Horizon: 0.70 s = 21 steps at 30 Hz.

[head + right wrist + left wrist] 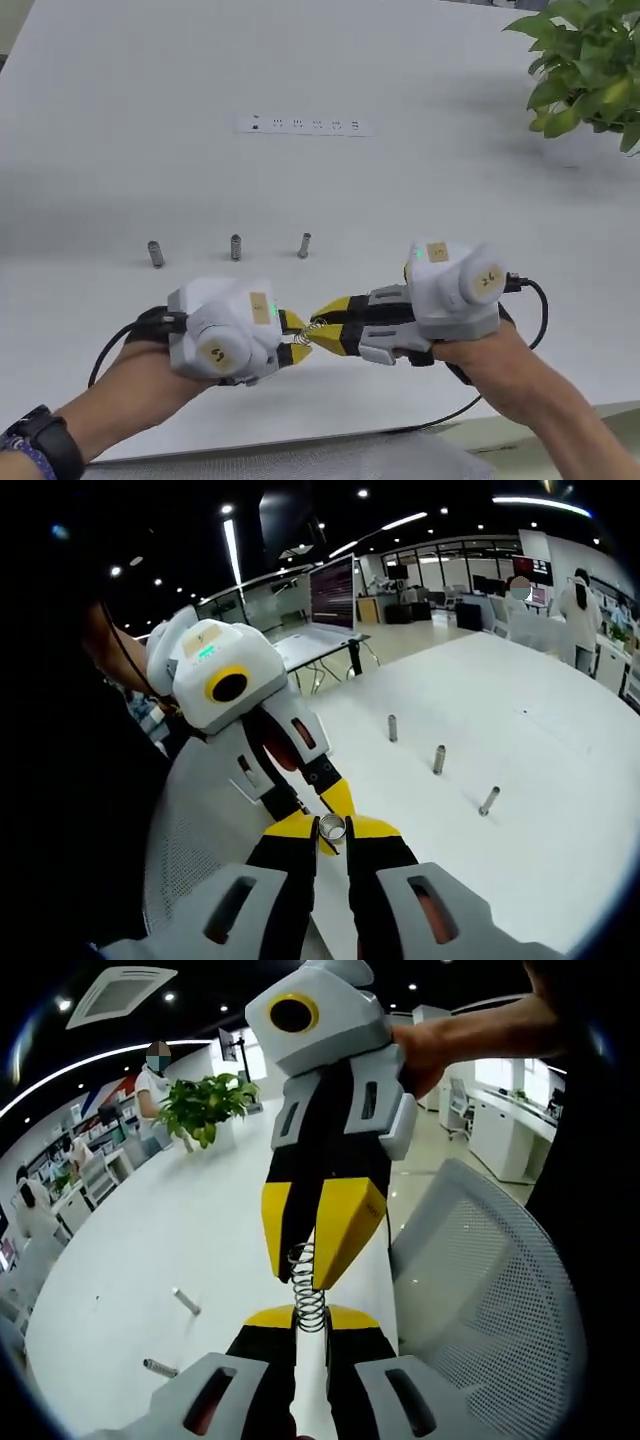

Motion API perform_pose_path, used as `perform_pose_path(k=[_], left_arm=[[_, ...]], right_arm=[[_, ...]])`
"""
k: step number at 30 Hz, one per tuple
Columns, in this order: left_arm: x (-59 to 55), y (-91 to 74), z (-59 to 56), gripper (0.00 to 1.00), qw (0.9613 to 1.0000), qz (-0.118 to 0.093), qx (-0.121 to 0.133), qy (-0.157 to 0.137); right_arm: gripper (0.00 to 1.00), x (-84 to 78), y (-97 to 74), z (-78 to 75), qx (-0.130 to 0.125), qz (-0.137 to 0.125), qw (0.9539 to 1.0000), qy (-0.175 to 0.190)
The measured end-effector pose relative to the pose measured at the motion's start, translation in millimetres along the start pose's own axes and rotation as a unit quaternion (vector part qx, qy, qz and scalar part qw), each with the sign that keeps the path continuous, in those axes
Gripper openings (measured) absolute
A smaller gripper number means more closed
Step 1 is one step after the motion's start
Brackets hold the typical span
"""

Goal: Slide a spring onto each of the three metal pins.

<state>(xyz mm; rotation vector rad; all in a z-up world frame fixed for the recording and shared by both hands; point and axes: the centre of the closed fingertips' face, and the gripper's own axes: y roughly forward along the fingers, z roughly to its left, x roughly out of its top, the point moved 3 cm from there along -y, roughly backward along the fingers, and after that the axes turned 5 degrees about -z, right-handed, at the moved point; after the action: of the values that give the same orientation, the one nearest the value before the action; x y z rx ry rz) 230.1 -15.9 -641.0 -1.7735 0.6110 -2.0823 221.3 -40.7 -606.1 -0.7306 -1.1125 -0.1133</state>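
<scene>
1. Spring (310,1295) escape is my first worry; it spans the gap between my two sets of tips, with my left gripper (310,1318) nearly shut on its near end and my right gripper (332,832) pinched almost closed on the other end; if one side lets go while the other grip is slack, the coil pops out sideways.
2. Both jaw pairs meet tip to tip just over the near edge of the table (420,80); a dropped coil could roll off that edge rather than land on the top.
3. Squeezing too hard, or pulling the two grips apart, could bend or stretch the coil; it may then bind on a pin.
4. The three pins (438,759) stand well apart from my jaws, ahead and to the right of the right pair; a tilted bore would catch on a pin's top, and a sideways shove could knock the pin over.
5. I cannot tell whether any pin already wears a spring; choosing a loaded one would waste the move.
</scene>
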Motion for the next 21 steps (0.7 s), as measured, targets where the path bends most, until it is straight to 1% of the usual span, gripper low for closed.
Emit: perform_pose_path(k=[5, 11, 14, 18, 19, 21], left_arm=[[0.3, 3.3, 0.6, 0.02, 1.0, -0.005, 0.0, -0.007], [-0.4, 5.9, -0.1, 0.02, 0.9999, -0.005, -0.004, -0.009], [-0.2, 7.1, -0.6, 0.02, 0.9999, -0.005, -0.007, -0.006], [-0.2, 8.0, -2.2, 0.02, 0.9999, -0.005, -0.012, -0.004], [0.1, 8.0, -2.5, 0.02, 0.9999, -0.005, -0.013, -0.005], [0.6, 7.9, -3.1, 0.02, 0.9999, -0.006, -0.014, -0.004]], right_arm=[[0.09, -1.2, -0.7, -1.6, -0.004, 0.022, 0.9996, -0.016], [0.09, -5.7, -3.4, -3.6, -0.008, 0.061, 0.9973, -0.039], [0.11, -4.8, -3.7, -3.2, -0.005, 0.069, 0.9963, -0.05], [0.13, -2.0, -6.6, -4.0, 0.002, 0.086, 0.994, -0.069], [0.14, -1.6, -7.3, -3.4, 0.007, 0.091, 0.9926, -0.081], [0.16, -0.9, -7.8, -2.6, 0.008, 0.098, 0.9909, -0.092]])
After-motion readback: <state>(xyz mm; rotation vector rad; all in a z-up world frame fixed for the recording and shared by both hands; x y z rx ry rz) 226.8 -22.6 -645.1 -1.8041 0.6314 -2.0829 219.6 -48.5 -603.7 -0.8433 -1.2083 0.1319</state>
